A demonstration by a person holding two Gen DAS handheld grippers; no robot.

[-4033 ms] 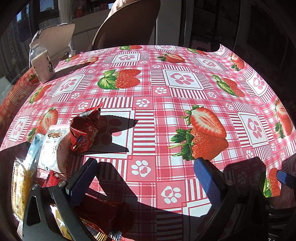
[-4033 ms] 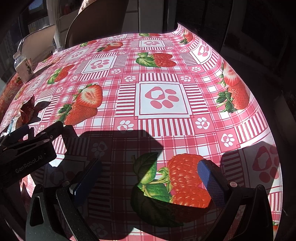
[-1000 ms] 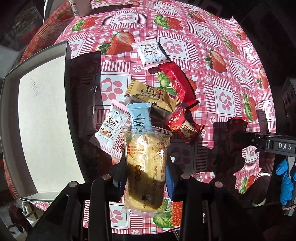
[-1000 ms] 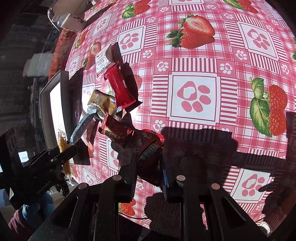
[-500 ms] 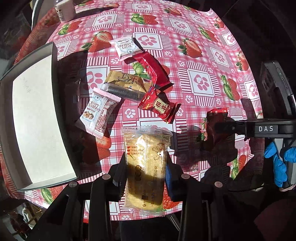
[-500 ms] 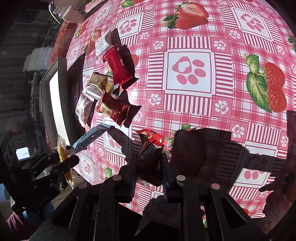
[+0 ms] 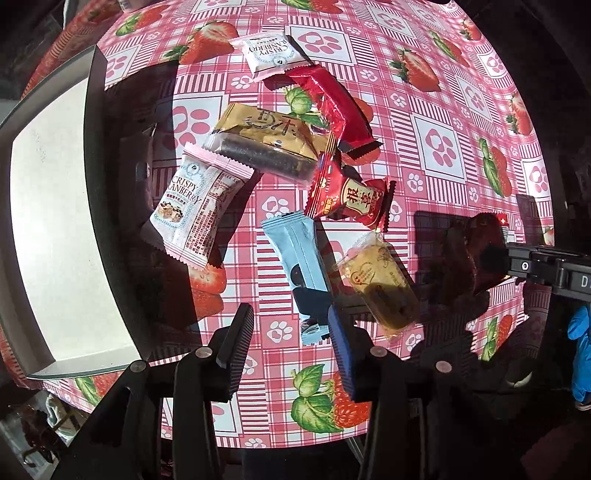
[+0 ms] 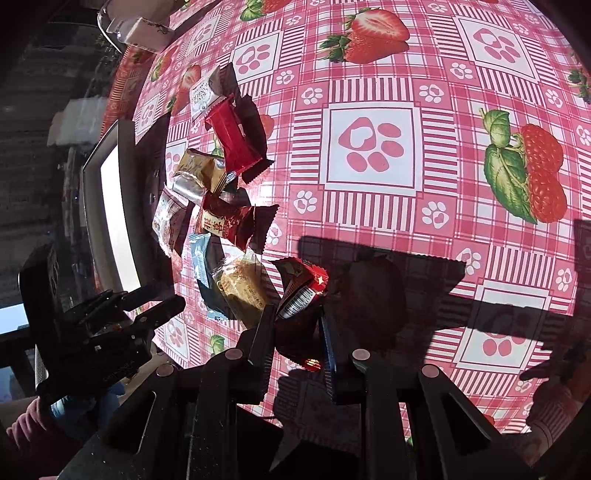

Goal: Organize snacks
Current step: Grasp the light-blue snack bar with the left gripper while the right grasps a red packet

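Note:
My left gripper (image 7: 288,332) points down over the table, its jaws opening with nothing pressed between them. Below it lie a yellow cake packet (image 7: 380,280) and a blue packet (image 7: 299,266), side by side on the cloth. Beyond them sits a pile: a red packet with characters (image 7: 351,203), a pink-white cranberry packet (image 7: 201,210), a gold packet (image 7: 269,133), a long red packet (image 7: 332,99) and a second cranberry packet (image 7: 271,53). My right gripper (image 8: 295,321) is shut on a small red snack packet (image 8: 299,291), held above the cloth to the right of the pile.
A grey tray (image 7: 55,206) with a white floor stands left of the pile, at the table's edge. The strawberry-print tablecloth (image 7: 443,147) stretches away to the right. A hand in a blue glove (image 7: 580,350) holds the right gripper. A clear container (image 8: 140,26) stands at the far corner.
The left jaws have parted and let go of the yellow cake packet. It and the blue packet now lie on the table by the pile. The right gripper keeps its red packet.

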